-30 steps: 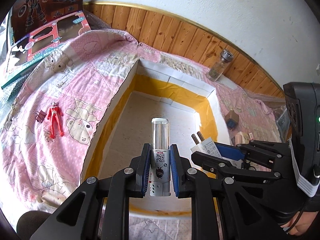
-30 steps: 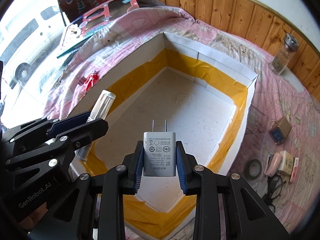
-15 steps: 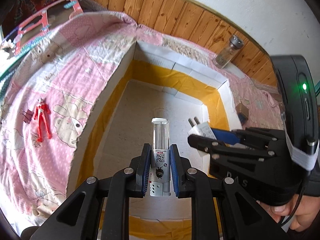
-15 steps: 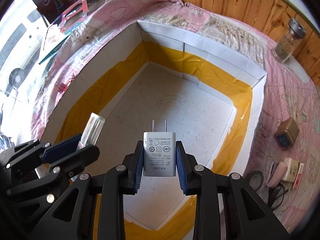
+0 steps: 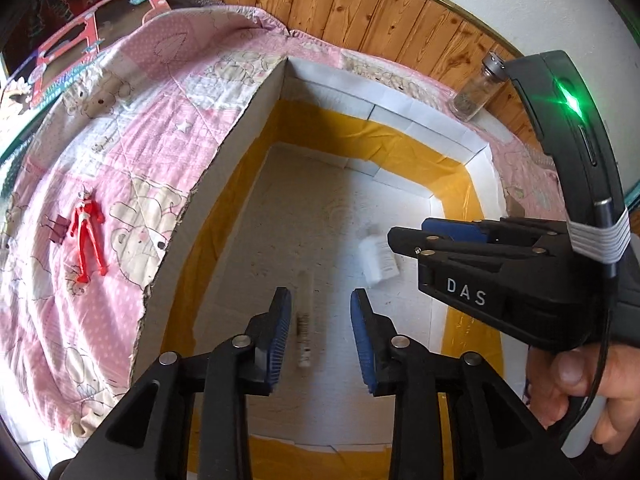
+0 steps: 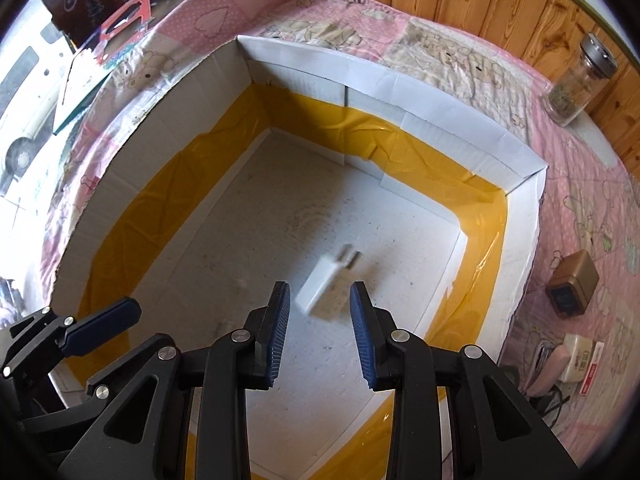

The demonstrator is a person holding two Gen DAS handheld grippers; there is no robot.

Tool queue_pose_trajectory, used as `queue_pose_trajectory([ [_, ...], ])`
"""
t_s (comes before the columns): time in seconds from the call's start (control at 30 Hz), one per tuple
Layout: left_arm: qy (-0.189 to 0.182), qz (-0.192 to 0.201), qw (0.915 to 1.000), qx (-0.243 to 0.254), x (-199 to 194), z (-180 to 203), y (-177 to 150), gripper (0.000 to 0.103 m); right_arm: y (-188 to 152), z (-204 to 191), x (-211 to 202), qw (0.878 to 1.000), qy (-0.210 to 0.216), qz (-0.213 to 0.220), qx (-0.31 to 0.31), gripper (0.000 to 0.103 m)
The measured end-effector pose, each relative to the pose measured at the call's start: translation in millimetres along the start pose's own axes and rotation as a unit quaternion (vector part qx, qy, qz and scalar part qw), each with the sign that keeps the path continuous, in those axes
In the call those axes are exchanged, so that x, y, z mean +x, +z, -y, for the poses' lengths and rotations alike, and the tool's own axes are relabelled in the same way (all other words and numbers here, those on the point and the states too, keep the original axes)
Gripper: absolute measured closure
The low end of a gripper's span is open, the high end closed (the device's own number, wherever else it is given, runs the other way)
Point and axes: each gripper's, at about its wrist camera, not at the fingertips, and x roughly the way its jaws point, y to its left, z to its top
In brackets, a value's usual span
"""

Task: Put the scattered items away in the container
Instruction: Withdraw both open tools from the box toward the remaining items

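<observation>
Both grippers hover over a white cardboard box (image 5: 236,128) (image 6: 400,88) lined with yellow tape. My left gripper (image 5: 320,330) is open; below it a slim clear-and-silver tube (image 5: 304,320) shows blurred against the box floor. My right gripper (image 6: 319,328) is open too, and a white plug charger (image 6: 330,286) shows blurred and tilted just beyond its fingers. In the left wrist view the charger (image 5: 378,258) appears above the box floor beside the right gripper (image 5: 452,236). The left gripper (image 6: 96,320) shows at the lower left of the right wrist view.
On the pink quilt (image 5: 120,140) lie a red toy figure (image 5: 86,236) and a dark clip (image 5: 58,228) left of the box. A glass jar (image 6: 580,80) stands by the wooden wall. Right of the box lie a small brown box (image 6: 574,288) and small items (image 6: 572,364).
Both grippers have opened over the box. The tube has left the left gripper and the charger has left the right gripper; both now appear blurred inside the box.
</observation>
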Motion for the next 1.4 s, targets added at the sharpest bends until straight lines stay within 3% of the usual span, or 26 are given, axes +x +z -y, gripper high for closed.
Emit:
queue_pose_trajectory([
  [0.43, 0.01, 0.03, 0.999, 0.03, -39, 20, -25, 0.07, -46, -20, -54, 0.997, 0.058, 0.047, -0.017, 0.069],
  [0.9, 0.025, 0.063, 0.9947, 0.078, -93, 61, -69, 0.07, -109, -32, -127, 0.988, 0.082, 0.122, -0.037, 0.069],
  [1.4, 0.017, 0.072, 0.9912, 0.109, -121, 98, -107, 0.07, -173, -10, -170, 0.978, 0.119, 0.169, -0.018, 0.069],
])
